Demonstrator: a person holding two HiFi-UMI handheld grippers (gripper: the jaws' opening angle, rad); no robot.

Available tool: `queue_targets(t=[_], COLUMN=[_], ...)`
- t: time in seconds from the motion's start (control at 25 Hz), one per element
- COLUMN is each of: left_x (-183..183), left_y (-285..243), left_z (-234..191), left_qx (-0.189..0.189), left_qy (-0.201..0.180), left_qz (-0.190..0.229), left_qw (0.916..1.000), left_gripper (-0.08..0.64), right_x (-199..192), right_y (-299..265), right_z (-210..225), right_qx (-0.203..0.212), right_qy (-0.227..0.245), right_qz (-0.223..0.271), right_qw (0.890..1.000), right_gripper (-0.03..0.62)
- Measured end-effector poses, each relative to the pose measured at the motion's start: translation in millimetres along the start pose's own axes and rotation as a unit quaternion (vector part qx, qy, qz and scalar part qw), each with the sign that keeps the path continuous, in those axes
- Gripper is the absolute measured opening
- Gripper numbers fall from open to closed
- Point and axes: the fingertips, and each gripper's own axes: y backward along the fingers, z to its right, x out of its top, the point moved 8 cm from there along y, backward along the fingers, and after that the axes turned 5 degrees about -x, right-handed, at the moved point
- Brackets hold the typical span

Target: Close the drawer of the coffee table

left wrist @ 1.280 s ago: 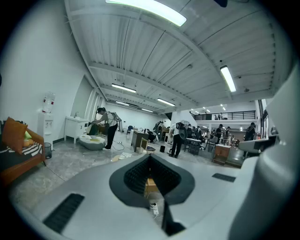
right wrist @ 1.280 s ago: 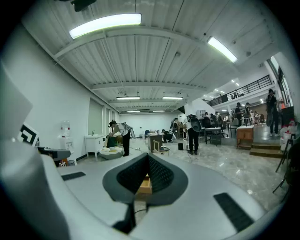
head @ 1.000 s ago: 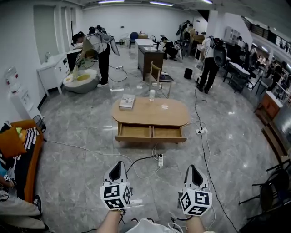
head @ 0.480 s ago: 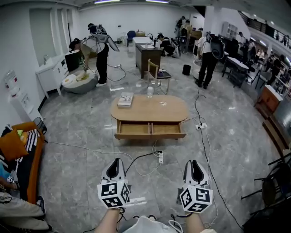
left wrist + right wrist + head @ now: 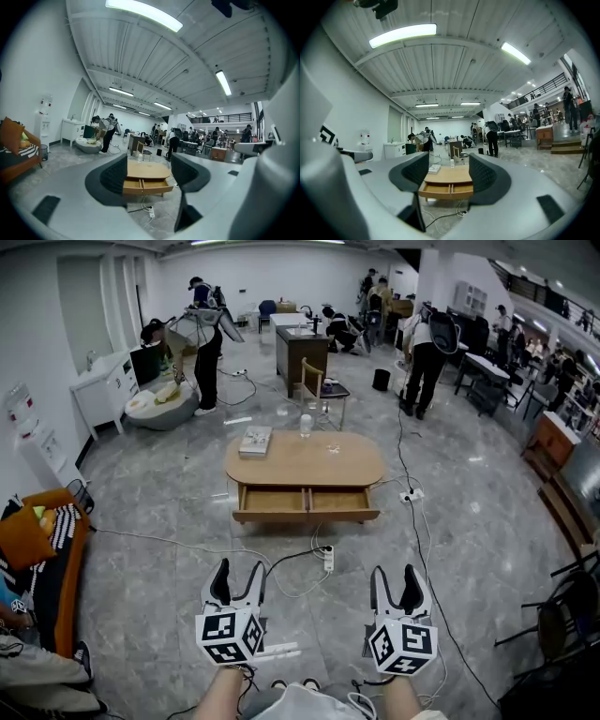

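Grippers readied, well short of the open drawer

Left gripper [image 5: 237, 574] and right gripper [image 5: 396, 577] have just been opening, jaws apart on nothing, probably to present pushing faces. Both are held side by side, roughly level, aimed at the coffee table [image 5: 309, 461], whose drawer [image 5: 307, 504] stands pulled out toward them.

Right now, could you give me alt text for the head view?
A wooden coffee table stands mid-room with its drawer pulled open. Nearer the camera, the left gripper and right gripper hover empty, their jaws having just been opening.
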Motion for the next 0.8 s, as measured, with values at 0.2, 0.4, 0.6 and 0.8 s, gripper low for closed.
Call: queue_targets(t=[0.2, 0.4, 0.6, 0.8], left_x=[-0.4, 1.7, 4.5, 0.9], left_y=[1.9, 1.0, -0.9, -5.1], left_z=[2.1, 6.6, 6.6, 5.8], left_qx=[-0.007, -0.015, -0.036, -0.048], left_qy=[-0.006, -0.034, -0.050, -0.042], left_qz=[-0.006, 0.000, 0.010, 0.001], left_qw=[0.9999, 0.9993, 0.9981, 0.9979], left_gripper=[0.331, 0.415, 0.510, 0.563], right_x=[2.4, 0.9, -1.7, 0.0], right_y=[1.6, -0.5, -3.1, -4.9], right_z=[0.5, 1.1, -1.4, 1.3], right_qx=[0.002, 0.005, 0.003, -0.001], right_qy=[0.001, 0.001, 0.002, -0.001], right_qz=[0.001, -0.001, -0.002, 0.007], right_qw=[1.000, 1.000, 1.000, 1.000], right_gripper=[0.333, 0.422, 0.488, 0.563])
